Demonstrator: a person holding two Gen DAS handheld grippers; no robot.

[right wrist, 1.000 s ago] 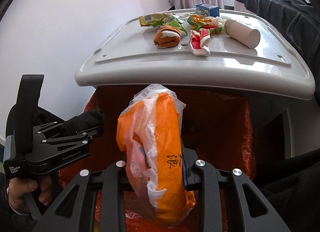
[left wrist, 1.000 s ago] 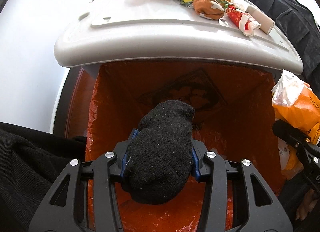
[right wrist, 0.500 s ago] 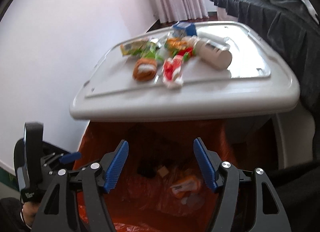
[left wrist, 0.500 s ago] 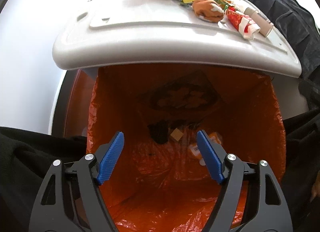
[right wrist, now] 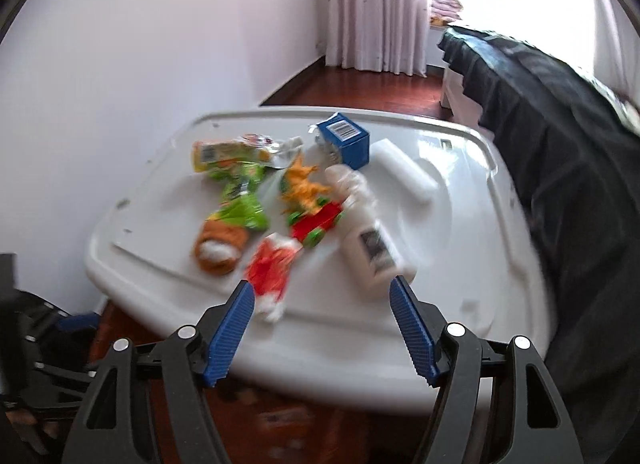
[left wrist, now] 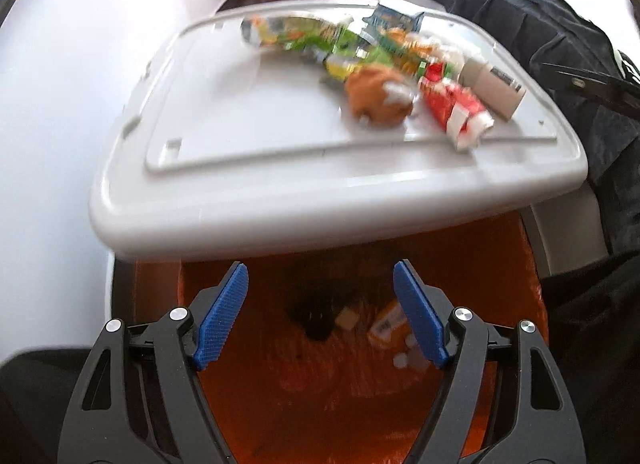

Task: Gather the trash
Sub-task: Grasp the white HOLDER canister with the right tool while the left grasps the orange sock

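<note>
Left gripper [left wrist: 320, 292]: blue ribbed pads wide apart, nothing between them. A second ago they clamped a black knitted sock; the jaws have since been opening.
Right gripper [right wrist: 322, 310]: blue pads also wide, empty. A second ago they pinched a crumpled orange-and-white plastic bag; its jaws have just been opening too.
Landmark: the orange plastic bin liner [left wrist: 500, 264], open below the left gripper.
Inside the liner: a dark lump [left wrist: 316, 316], likely the sock, and an orange-and-white scrap [left wrist: 386, 322] beside it, likely the bag, with small pale bits near them.
Meaning: both loads look dropped, and both hands have lifted toward the next pickup.
Behind and above the liner: a white moulded plastic lid [right wrist: 460, 304] with the trash still to collect.
On the lid: a red-and-white wrapper [right wrist: 272, 268] nearest the right gripper, a white cylindrical bottle with a dark label [right wrist: 374, 250], a rolled orange-and-white sock [right wrist: 218, 250], green and yellow snack wrappers [right wrist: 240, 199], a blue carton [right wrist: 346, 139].
Writing: only a barcode on the carton; motion blur makes the other print unreadable.
</note>
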